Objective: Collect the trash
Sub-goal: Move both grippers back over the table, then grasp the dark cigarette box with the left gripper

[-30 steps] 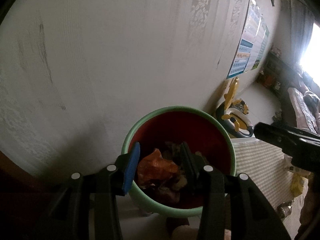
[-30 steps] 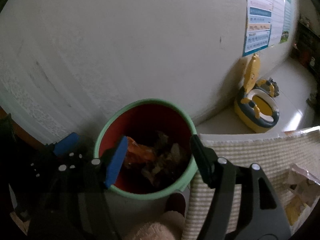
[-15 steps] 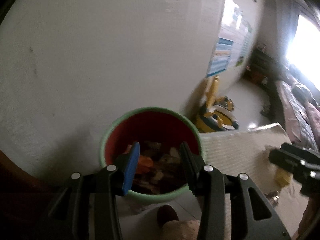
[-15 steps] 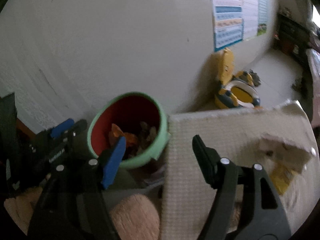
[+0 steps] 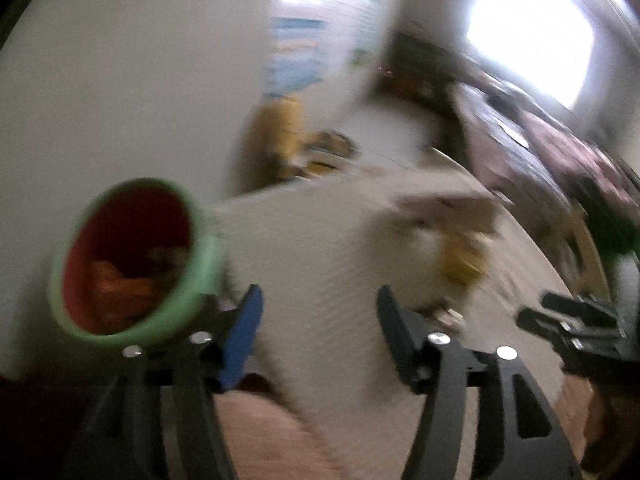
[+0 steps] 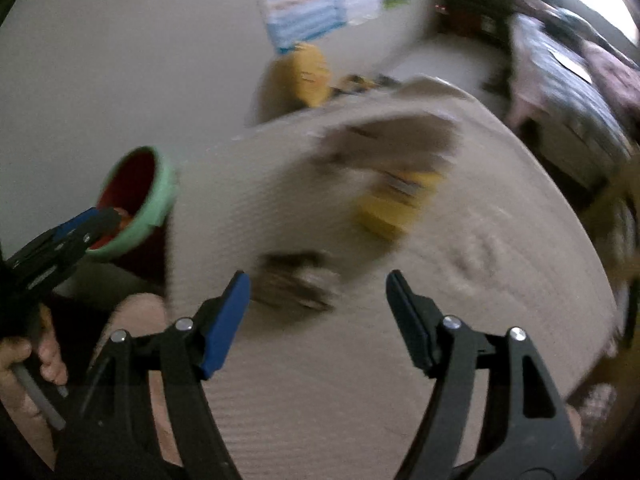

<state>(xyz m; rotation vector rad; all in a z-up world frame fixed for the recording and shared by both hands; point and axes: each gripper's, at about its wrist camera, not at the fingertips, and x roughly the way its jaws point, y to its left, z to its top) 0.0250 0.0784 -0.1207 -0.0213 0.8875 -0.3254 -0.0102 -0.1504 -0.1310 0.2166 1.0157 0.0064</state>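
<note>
Pale ribbed worktop fills the view, green bin off its left edge. On it: crumpled brown paper, light and soft, pinch a raised fold; yellow wrapper, probably slippery; small dark scrap nearest. Right gripper spread, empty; left gripper just widened, empty.
</note>
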